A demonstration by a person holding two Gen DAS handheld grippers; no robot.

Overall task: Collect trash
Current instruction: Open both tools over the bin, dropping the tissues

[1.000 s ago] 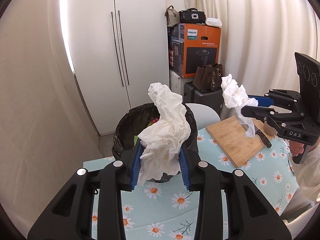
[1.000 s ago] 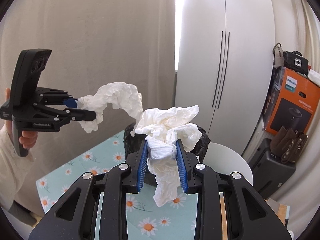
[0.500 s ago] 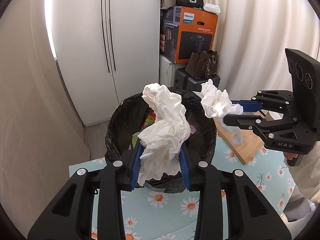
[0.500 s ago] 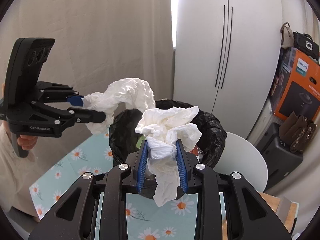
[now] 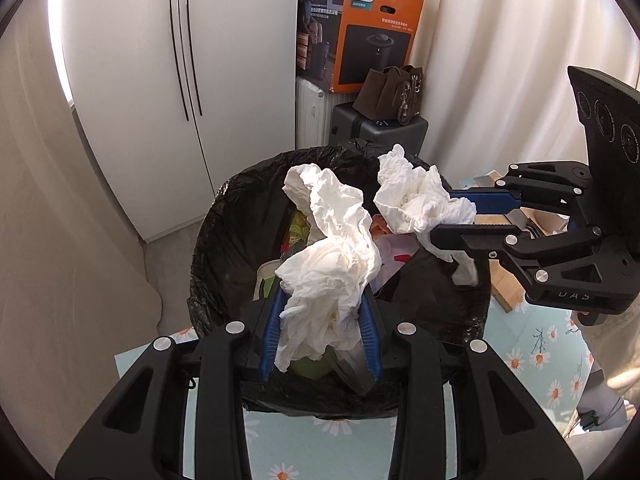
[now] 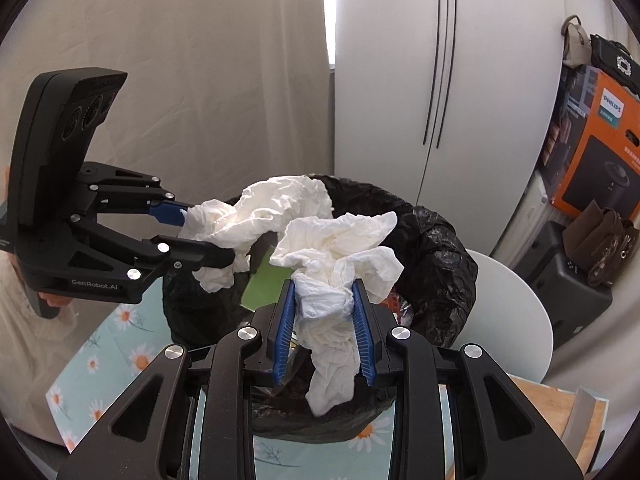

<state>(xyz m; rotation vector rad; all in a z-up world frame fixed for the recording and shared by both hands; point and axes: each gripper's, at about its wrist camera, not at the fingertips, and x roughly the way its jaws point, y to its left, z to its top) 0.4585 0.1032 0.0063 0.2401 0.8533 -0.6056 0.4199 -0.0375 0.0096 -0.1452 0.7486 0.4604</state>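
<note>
We see the white wardrobe [image 5: 168,92] filling the back of the room from ten to twelve o'clock, with pale curtains [image 5: 500,80] hanging at two o'clock. At one o'clock an orange appliance box [image 5: 368,32] is stacked above a dark suitcase [image 5: 376,130], and a brown handbag [image 5: 390,94] sits on the suitcase in front of the box. Nearer to us the counter [image 5: 532,360], under its daisy-print cloth, carries the black-lined trash bin [image 5: 224,248], whose open mouth already holds coloured scraps. A white round chair back [image 6: 516,304] stands just behind the bin in the right wrist view, and a wooden cutting board [image 5: 506,294] lies on the counter at three o'clock, partly hidden by our right tool. Our left tool [image 5: 320,336] is clamped tight on a crumpled white tissue [image 5: 332,268], which stands up over the near half of the bin's mouth. Our right tool [image 6: 324,324] is likewise closed around a second crumpled tissue [image 6: 340,264], held above the bin's near rim with a tail hanging below the pads. The two wads sit close together over the opening, apart by a narrow gap. Each wad blocks much of our sight into the bin.
</note>
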